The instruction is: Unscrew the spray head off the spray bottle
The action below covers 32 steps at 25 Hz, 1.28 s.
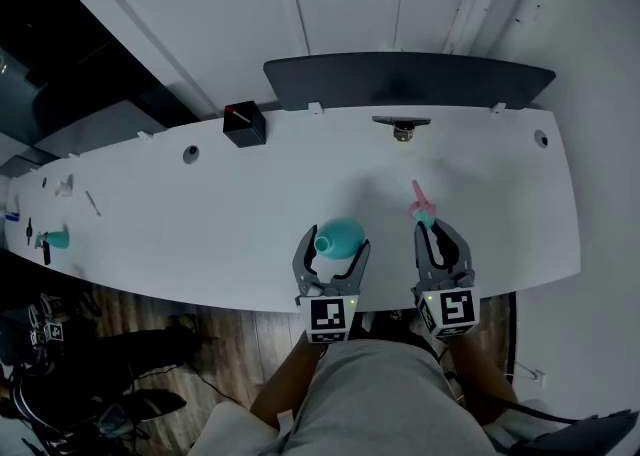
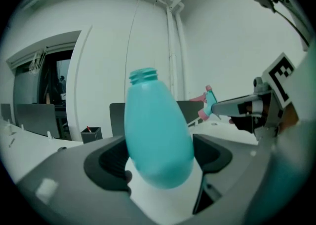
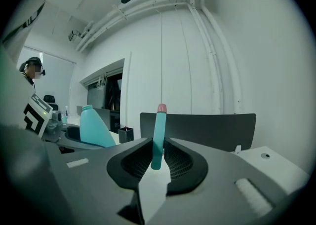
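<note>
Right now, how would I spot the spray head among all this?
Look at the near edge of the long white table, where two grippers are held. The right gripper is clamped on the spray head, a slim teal stem with pink parts. The bottle in the left gripper is also teal, but plump and without pink.

No words, numbers or brand names can be read anywhere. The only sign-like marks are black-and-white square patterns on the cube [image 1: 329, 315] of the left gripper [image 1: 333, 241] and the cube [image 1: 457, 308] of the right gripper [image 1: 432, 231]. The bottle [image 2: 155, 130] and spray head [image 3: 158, 135] look unprinted, though blur may hide small print.
</note>
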Tool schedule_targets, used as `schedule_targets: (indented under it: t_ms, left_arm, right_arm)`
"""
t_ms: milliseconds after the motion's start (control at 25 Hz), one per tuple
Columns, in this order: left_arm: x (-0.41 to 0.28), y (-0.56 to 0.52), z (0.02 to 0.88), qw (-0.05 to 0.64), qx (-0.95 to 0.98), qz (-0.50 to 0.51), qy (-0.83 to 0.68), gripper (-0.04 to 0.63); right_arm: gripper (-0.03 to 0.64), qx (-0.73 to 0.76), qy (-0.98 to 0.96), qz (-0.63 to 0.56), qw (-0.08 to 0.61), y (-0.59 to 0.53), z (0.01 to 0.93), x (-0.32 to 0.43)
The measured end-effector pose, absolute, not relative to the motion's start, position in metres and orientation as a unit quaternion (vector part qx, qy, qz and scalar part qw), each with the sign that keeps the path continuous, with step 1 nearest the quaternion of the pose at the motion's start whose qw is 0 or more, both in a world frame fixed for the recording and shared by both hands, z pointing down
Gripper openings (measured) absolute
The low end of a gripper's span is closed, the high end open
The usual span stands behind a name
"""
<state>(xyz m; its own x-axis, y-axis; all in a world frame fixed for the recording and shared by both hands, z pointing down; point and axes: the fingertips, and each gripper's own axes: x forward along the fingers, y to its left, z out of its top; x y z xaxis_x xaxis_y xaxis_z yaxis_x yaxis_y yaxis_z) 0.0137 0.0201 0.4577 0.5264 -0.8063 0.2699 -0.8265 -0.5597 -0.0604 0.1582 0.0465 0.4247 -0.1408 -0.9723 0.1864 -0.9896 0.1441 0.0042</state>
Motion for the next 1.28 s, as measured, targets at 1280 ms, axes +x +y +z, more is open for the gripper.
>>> schedule_targets:
  t_ms: [1280]
  left_arm:
    - [0.026, 0.100, 0.457, 0.015, 0.880, 0.161, -0.446, 0.400]
  right_arm:
    - [0.066, 0.635, -0.769, 0.049, 0.050, 0.126, 0.412, 0.145]
